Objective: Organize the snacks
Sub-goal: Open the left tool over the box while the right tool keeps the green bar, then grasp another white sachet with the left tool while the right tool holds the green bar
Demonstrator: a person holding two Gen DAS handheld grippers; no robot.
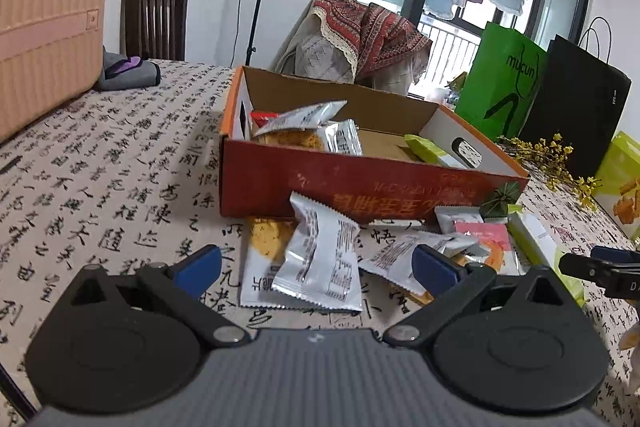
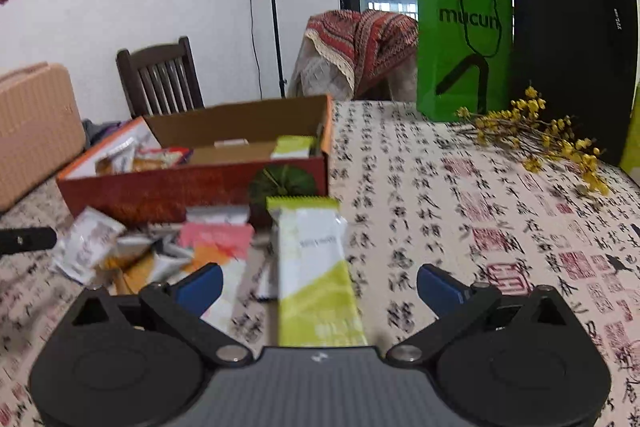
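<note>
An open red cardboard box [image 1: 280, 179] stands on the table and holds a few snack packets [image 1: 304, 123] at its left end and a green one [image 1: 428, 149] at its right. Loose packets lie in front of it. A silver packet [image 1: 320, 259] leans between the wide-apart fingers of my open left gripper [image 1: 316, 269]. In the right wrist view, a green and white packet [image 2: 314, 267] lies flat between the spread fingers of my open right gripper [image 2: 320, 287], with the box [image 2: 192, 187] behind. Nothing is gripped.
A pink suitcase [image 1: 44, 23] stands at the table's left, with a grey pouch [image 1: 128, 73] beside it. A green bag [image 2: 464, 47], a black bag [image 2: 576, 59] and yellow dried flowers [image 2: 536, 135] are at the back right. A chair [image 1: 154, 15] and a lamp stand [image 2: 272, 7] are behind the table.
</note>
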